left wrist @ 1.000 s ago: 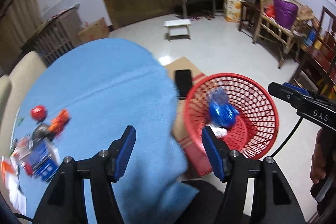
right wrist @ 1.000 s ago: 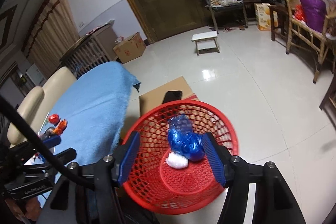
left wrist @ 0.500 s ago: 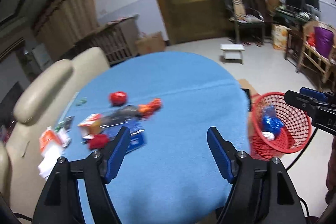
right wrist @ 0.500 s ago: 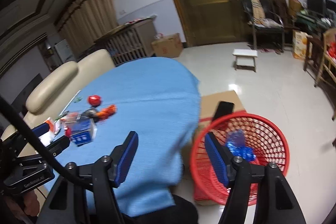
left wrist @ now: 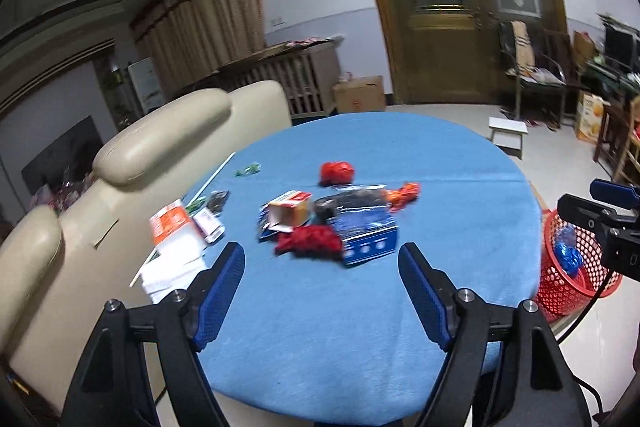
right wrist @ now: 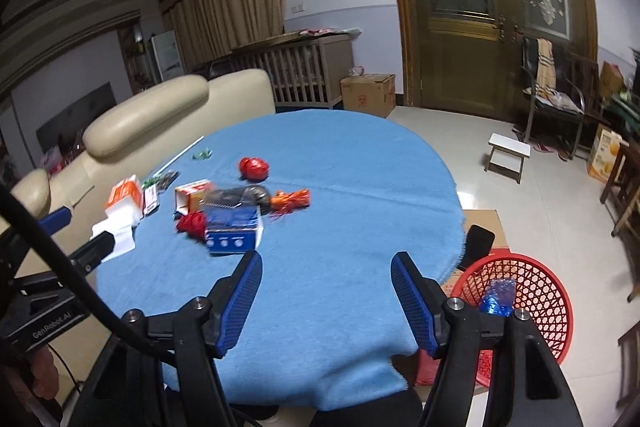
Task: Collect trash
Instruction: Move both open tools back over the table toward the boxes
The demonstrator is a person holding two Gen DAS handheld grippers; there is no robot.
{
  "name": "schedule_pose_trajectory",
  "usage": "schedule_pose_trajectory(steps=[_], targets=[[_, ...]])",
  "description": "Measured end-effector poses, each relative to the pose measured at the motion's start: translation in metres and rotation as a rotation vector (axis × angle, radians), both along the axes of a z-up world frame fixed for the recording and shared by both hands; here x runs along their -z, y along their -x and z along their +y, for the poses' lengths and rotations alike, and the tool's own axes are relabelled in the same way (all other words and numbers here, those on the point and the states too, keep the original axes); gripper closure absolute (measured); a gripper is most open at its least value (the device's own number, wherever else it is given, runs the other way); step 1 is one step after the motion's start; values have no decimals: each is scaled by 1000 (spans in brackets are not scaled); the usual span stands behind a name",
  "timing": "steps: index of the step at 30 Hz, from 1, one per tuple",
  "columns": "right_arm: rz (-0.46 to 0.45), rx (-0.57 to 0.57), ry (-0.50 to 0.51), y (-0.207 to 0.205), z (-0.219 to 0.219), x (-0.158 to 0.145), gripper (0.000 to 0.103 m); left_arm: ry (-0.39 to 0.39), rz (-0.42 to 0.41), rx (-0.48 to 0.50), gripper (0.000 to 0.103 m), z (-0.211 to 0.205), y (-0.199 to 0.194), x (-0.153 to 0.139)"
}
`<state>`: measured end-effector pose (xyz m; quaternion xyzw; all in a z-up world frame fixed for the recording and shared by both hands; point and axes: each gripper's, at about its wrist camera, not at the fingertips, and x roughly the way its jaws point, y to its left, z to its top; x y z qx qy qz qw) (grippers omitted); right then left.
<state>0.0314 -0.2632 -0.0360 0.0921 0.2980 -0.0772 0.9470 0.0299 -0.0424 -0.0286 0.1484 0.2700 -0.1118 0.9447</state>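
Litter is lying in a loose heap on the round table draped in a blue cloth (left wrist: pixel 360 327), toward its left edge beside the cream leather chairs (left wrist: pixel 160 131), and both empty grippers are pointing at it from the near edge. The left gripper (left wrist: pixel 322 291), its blue-padded jaws having just been opening and now standing wide with nothing between them, is hovering straight in front of the blue rectangular carton (left wrist: pixel 370 239), which is lying flat with its long side across the line of the jaws; a crumpled red wrapper (left wrist: pixel 310 241) is touching the carton's left end. The right gripper (right wrist: pixel 326 301), jaws moderately wide and empty after opening a little, is seeing the same carton (right wrist: pixel 234 233) ahead and to its left, so the left hand seems better placed for the next pick. Farther back a red crumpled ball (left wrist: pixel 337 173) and an orange foil wrapper (left wrist: pixel 402 195) are waiting. The red plastic mesh basket (right wrist: pixel 536 291) is standing on the floor off the table's right edge, holding a crushed blue plastic bottle (right wrist: pixel 498 297).
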Motion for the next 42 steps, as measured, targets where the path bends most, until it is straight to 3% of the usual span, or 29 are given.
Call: schedule_pose_trajectory(steps=[18, 31, 42], targets=[[74, -99, 95, -51, 59, 2, 32, 32, 70, -144, 23, 56, -45, 30], [136, -138, 80, -94, 64, 25, 32, 35, 140, -205, 23, 74, -85, 57], [210, -156, 8, -122, 53, 59, 32, 9, 170, -235, 23, 72, -106, 78]])
